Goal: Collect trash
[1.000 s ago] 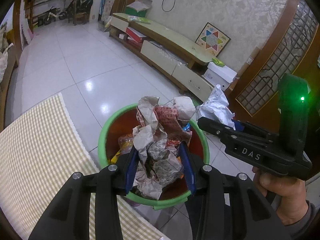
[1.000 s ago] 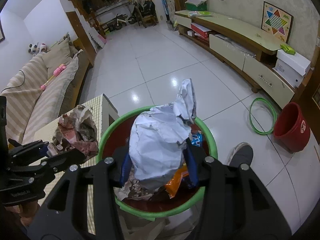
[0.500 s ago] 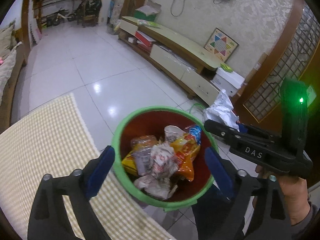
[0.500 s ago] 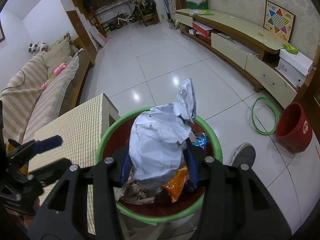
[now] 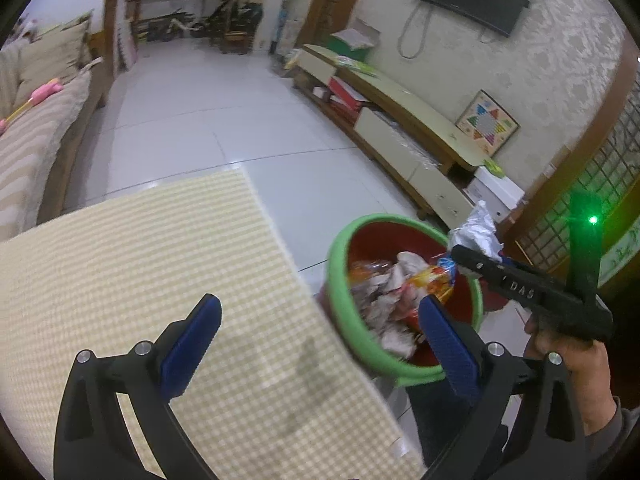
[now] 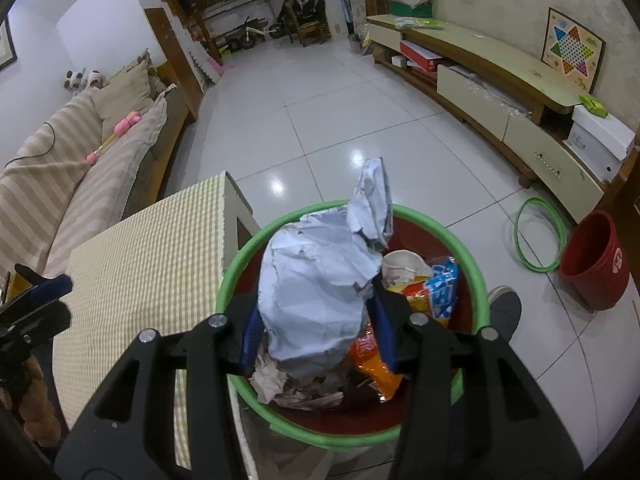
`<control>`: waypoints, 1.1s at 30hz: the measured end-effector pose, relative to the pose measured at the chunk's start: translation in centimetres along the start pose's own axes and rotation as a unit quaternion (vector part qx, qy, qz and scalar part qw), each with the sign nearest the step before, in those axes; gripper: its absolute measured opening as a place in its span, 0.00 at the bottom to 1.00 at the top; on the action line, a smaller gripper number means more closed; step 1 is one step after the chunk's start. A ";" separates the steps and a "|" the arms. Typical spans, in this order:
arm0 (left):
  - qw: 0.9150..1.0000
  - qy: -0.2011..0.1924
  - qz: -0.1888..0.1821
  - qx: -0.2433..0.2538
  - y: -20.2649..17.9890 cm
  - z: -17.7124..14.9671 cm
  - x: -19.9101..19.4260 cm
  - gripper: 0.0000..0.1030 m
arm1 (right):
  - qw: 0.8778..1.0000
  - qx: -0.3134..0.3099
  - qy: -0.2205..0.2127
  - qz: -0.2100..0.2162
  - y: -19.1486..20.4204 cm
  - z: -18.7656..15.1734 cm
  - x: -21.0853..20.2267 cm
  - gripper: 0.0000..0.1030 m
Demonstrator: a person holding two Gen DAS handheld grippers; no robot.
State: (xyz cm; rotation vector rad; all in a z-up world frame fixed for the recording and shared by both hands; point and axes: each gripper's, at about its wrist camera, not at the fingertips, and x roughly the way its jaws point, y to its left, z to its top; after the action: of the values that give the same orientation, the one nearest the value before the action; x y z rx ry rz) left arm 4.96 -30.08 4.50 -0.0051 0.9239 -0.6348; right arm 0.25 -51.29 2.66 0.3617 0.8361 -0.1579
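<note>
Blue pads on our left gripper (image 5: 318, 350) are spreading apart with nothing between them, above the checked tablecloth (image 5: 140, 264); its right pad overlaps the green rim of the bin (image 5: 340, 280) at about 3 o'clock from the gripper's middle. Inside the bin we see crumpled paper and orange and blue wrappers (image 5: 424, 280), somewhat blurred.

Our right gripper (image 6: 318, 320) is clenched on a wad of white paper (image 6: 320, 288), both pads pressing its sides. The wad hangs over the bin's mouth, above the wrappers and brown scraps already lying in it. From the left view, that gripper reaches in from 3 o'clock, a hand (image 5: 568, 360) under it, the wad over the bin's far edge.

At 9 o'clock of the bin stands the cloth-covered table, just beside it. Farther, at 3 o'clock in the right view, a second red bucket (image 6: 592, 264) sits on the white tiles with a green hoop (image 6: 540, 236) lying near it. A striped sofa (image 6: 60, 168) lies at 10 o'clock, and a long low cabinet (image 6: 500, 76) at 2 o'clock.
</note>
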 end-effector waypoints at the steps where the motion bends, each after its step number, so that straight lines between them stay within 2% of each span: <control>1: 1.000 0.000 0.003 -0.006 0.7 -0.3 -0.4 0.92 | 1.000 -0.002 0.000 -0.001 0.0 0.0 0.0 0.44; 7: 0.999 -0.006 0.019 -0.037 4.3 -2.2 -2.4 0.92 | 1.000 -0.010 0.006 -0.014 0.7 -0.6 0.2 0.44; 15: 0.998 -0.012 0.023 -0.058 6.8 -4.2 -4.2 0.92 | 0.999 -0.014 0.009 -0.038 1.2 -1.2 0.2 0.46; 18: 0.998 -0.014 0.024 -0.061 7.3 -4.6 -4.8 0.92 | 0.999 -0.013 0.010 -0.047 1.3 -1.5 0.1 0.54; 22: 0.997 -0.019 0.027 -0.069 8.4 -5.1 -5.6 0.92 | 0.998 -0.011 0.000 -0.061 1.7 -1.7 -0.4 0.82; 25: 0.996 -0.023 0.029 -0.077 9.2 -5.3 -6.2 0.92 | 0.998 -0.011 -0.007 -0.065 2.3 -1.7 -1.0 0.93; 26: 0.996 -0.025 0.031 -0.079 9.5 -5.4 -6.4 0.92 | 0.998 -0.013 -0.009 -0.068 2.4 -1.7 -1.1 0.95; 33: 0.994 -0.041 0.056 -0.084 11.1 -6.4 -8.6 0.92 | 0.998 -0.033 -0.027 -0.052 6.4 -2.1 -2.4 0.95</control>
State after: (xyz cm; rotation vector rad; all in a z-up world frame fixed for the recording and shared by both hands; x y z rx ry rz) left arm 2.08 -14.89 3.95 -0.1276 0.8891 -0.4476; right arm -1.00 -44.57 4.76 0.2520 0.8059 -0.2352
